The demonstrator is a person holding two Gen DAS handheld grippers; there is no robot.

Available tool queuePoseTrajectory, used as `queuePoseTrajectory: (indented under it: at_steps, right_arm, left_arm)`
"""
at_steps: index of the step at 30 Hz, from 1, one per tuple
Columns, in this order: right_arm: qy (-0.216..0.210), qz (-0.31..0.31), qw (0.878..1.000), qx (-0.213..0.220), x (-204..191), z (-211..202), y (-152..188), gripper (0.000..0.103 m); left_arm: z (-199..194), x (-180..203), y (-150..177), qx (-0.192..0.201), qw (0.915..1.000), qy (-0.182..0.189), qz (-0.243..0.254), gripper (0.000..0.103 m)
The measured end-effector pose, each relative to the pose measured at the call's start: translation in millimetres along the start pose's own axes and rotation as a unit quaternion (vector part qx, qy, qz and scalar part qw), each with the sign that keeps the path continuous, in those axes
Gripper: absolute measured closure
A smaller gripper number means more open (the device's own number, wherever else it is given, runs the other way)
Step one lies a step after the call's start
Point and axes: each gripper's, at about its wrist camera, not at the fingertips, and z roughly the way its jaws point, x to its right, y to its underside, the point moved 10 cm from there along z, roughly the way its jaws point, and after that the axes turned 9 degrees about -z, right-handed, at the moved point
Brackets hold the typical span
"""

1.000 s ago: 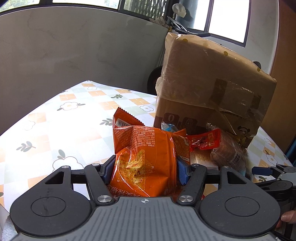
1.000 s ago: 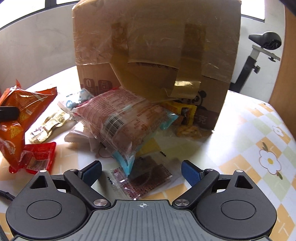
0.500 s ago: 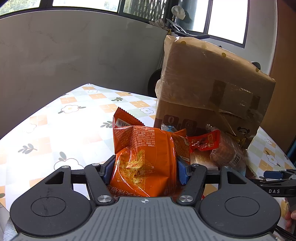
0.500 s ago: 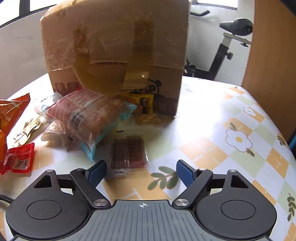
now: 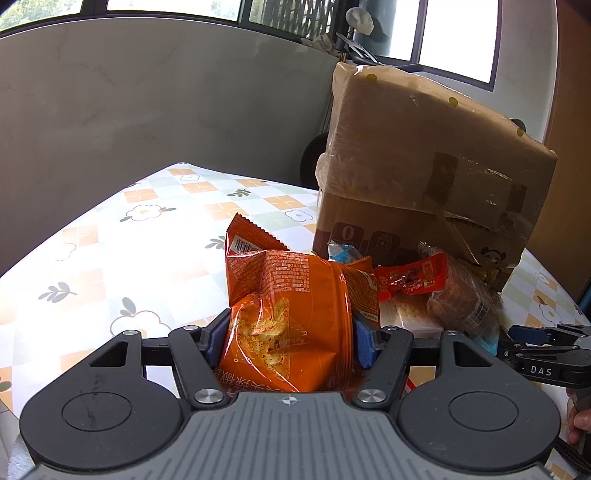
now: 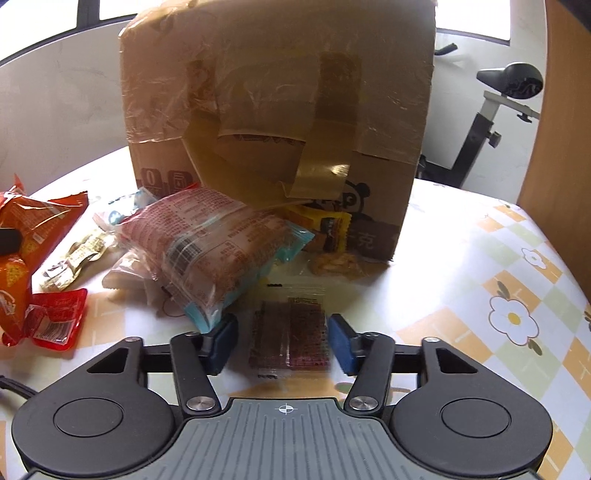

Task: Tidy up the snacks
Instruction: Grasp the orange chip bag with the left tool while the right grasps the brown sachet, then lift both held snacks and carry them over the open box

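Left gripper point(image 5: 290, 341) clenched on orange bag point(image 5: 291, 321), bag upright between pads. Right gripper point(image 6: 282, 343) released, pads flanking dark packet point(image 6: 289, 334) flat on table point(image 6: 461, 280), apparently untouched. Step: pick-up approach. Next move likely: lower, close on packet; thin film may slip.

Exercise bike point(image 6: 506, 110) behind floral tablecloth point(image 6: 517, 277), windows point(image 5: 458, 33) beyond.

Table covered by a floral checked oilcloth point(image 6: 509, 258), bearing a taped brown cardboard box point(image 6: 280, 110). Lying on the cloth before the box: a clear pink-printed biscuit pack point(image 6: 214, 243), a small dark-red sachet point(image 6: 290, 332), a red foil packet point(image 6: 55, 319) and a yellow wrapper point(image 6: 325, 225).
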Motion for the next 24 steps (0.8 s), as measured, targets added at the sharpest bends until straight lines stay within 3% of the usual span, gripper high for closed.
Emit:
queuePoseTrajectory:
  at_steps: [10, 24]
  right_arm:
    - [-0.009, 0.093, 0.995, 0.019, 27, -8, 4, 0.062]
    - [0.004, 0.100, 0.994, 0.041, 28, -15, 1, 0.062]
  left_arm:
    - [-3, -2, -1, 0.006, 1.0000, -0.001, -0.002, 0.035]
    - [-7, -5, -3, 0.013, 0.9999, 0.000, -0.004, 0.035]
